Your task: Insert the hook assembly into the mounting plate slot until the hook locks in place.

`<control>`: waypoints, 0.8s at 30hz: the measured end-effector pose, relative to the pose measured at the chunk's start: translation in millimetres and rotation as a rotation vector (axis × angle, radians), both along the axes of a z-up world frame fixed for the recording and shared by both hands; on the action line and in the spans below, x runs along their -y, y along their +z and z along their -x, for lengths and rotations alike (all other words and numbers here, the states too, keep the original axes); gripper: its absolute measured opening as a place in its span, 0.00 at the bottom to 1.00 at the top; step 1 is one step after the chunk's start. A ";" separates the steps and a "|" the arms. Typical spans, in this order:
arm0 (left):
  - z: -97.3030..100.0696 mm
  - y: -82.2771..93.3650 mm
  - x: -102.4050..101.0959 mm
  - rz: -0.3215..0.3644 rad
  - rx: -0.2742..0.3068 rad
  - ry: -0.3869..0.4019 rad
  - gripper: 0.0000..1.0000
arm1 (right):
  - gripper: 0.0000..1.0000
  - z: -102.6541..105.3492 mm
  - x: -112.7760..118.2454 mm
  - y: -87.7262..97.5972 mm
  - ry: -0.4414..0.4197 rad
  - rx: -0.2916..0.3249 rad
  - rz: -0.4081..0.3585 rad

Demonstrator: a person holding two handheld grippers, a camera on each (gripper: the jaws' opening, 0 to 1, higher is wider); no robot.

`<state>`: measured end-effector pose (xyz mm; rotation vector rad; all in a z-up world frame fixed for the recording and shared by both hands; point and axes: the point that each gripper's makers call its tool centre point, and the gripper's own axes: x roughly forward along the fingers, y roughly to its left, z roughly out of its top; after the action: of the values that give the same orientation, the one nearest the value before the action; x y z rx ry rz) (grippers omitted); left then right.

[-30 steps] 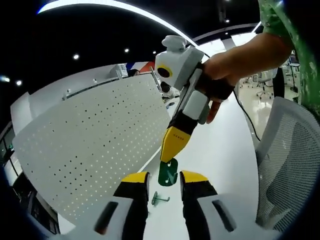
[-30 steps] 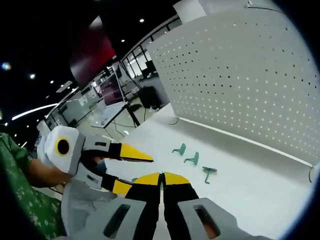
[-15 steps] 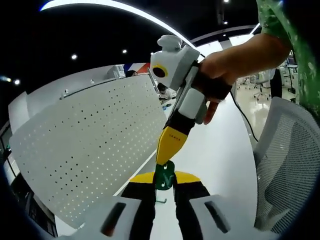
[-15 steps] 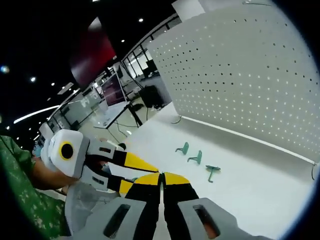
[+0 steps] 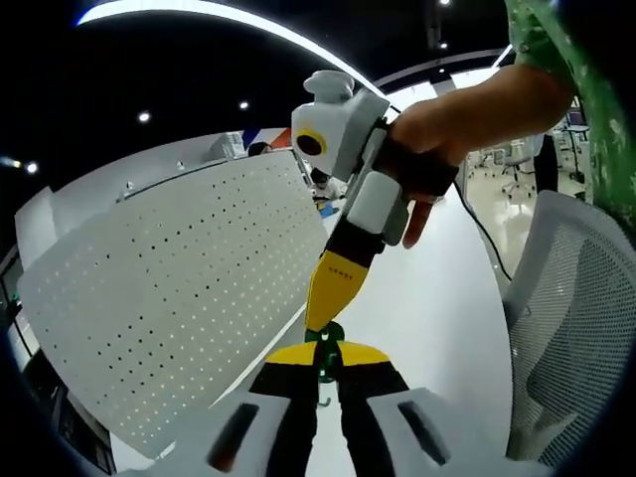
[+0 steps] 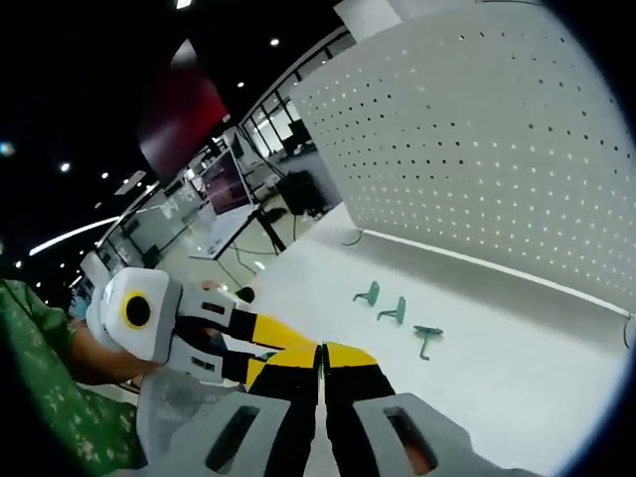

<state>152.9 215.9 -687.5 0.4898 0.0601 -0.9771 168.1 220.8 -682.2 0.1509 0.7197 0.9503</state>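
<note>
Green plate: a small green mounting plate [image 5: 324,350] sits pinched between the yellow tips of both tools, held up above the white tabletop [image 5: 437,298] and just in front of the pegboard's lower edge.
Left tool: the left tool [image 5: 324,360] has its jaws clenched on the green plate's lower part, seen in the left gripper view.
Right tool: the right tool [image 5: 326,313] comes down from above in a person's hand [image 5: 452,124]; its yellow tip meets the plate's top edge. In the right gripper view its own jaws [image 6: 322,358] are pressed tight together, with no gap; what they hold is hidden there.
Pegboard: a large white perforated pegboard [image 6: 497,139] stands upright on the tabletop, close beside the tools.
Hooks: three green hooks [image 6: 400,318] lie on the tabletop at the foot of the pegboard, apart from each other and well clear of both tools.
Other things: a grey mesh chair [image 5: 571,318] stands on the far side of the tools from the pegboard.
</note>
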 end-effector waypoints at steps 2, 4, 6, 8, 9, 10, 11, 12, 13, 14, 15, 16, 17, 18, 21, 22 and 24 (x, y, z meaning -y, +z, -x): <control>-0.3 0.3 -0.3 0.003 -0.001 0.001 0.06 | 0.00 -0.1 0.2 0.0 -0.001 -0.002 -0.002; -0.3 0.3 -0.4 0.002 0.000 0.001 0.06 | 0.00 0.4 0.1 0.1 0.000 -0.004 -0.001; -0.7 -0.3 -0.6 -0.005 0.003 0.003 0.05 | 0.00 0.6 0.0 -0.1 0.000 -0.005 0.001; -0.6 -0.1 -0.7 -0.006 0.005 0.003 0.04 | 0.00 0.5 0.1 -0.6 -0.001 -0.013 0.001; -0.4 -0.1 -0.9 -0.007 0.005 0.003 0.04 | 0.00 0.4 0.0 -0.6 -0.002 -0.014 0.001; -0.5 0.4 -1.1 -0.007 0.008 0.004 0.04 | 0.00 0.6 -0.2 -0.1 -0.003 -0.016 -0.002; -0.4 0.7 -1.4 -0.005 0.009 0.005 0.04 | 0.00 0.7 -0.4 0.2 -0.002 -0.016 -0.002; -0.4 1.0 -1.4 -0.005 0.009 0.005 0.04 | 0.00 0.7 -0.5 0.5 -0.002 -0.017 -0.002; -0.5 1.4 -1.5 -0.003 0.010 0.006 0.04 | 0.00 0.4 -0.5 0.8 -0.002 -0.016 -0.002; -0.8 1.8 -1.7 -0.002 0.010 0.007 0.04 | 0.00 0.3 -0.6 1.1 -0.002 -0.015 -0.003; -0.9 2.4 -2.1 0.001 0.009 0.009 0.04 | 0.00 0.1 -0.6 1.4 -0.003 -0.015 -0.004; -1.3 2.9 -2.2 0.004 0.010 0.011 0.04 | 0.00 -0.3 -0.6 2.3 -0.005 -0.016 -0.008; -1.7 4.1 -2.5 0.010 0.012 0.014 0.04 | 0.00 -0.5 -0.7 3.1 -0.007 -0.017 -0.012; -1.8 4.4 -2.5 0.012 0.011 0.015 0.04 | 0.00 -0.6 -0.8 4.0 -0.009 -0.017 -0.015; -2.8 6.2 -2.8 0.022 0.002 0.022 0.04 | 0.00 -1.4 -0.3 5.1 -0.016 -0.013 -0.023; -3.2 6.6 -2.6 0.029 -0.003 0.025 0.03 | 0.00 -1.5 -0.2 5.9 -0.020 -0.013 -0.028; -4.2 7.9 -2.7 0.045 -0.012 0.034 0.03 | 0.00 -1.1 -0.3 7.6 -0.021 0.001 -0.029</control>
<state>157.1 218.7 -679.5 0.4397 0.0571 -0.9462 169.1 221.1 -674.6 0.1830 0.7027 0.9414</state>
